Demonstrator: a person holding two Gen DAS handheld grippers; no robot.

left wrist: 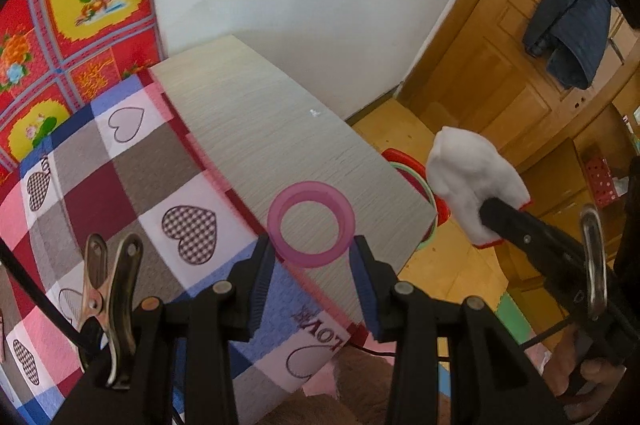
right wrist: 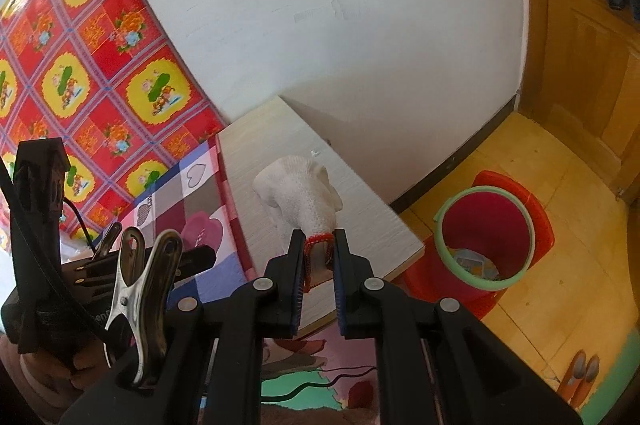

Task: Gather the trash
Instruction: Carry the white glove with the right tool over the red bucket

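Observation:
My left gripper (left wrist: 310, 249) is shut on a translucent pink ring (left wrist: 312, 191), its pads pressing the ring's two sides, held over the pale wooden table (left wrist: 248, 121). My right gripper (right wrist: 318, 245) is shut on the red cuff of a white knitted glove (right wrist: 300, 193), which hangs forward above the table's near corner (right wrist: 392, 245). In the left wrist view the same glove (left wrist: 468, 177) shows at the right, past the table's edge, pinched by the right gripper (left wrist: 492, 213). A red bin with a green rim (right wrist: 484, 237) stands on the floor right of the table, with some scraps inside.
A checked cloth with hearts (left wrist: 100, 185) lies left of the table, against a red and yellow patterned wall covering (right wrist: 80, 65). A wooden door (left wrist: 520, 65) with a dark jacket (left wrist: 568, 25) hung on it is at the right. The floor is yellow, with coloured mats near me.

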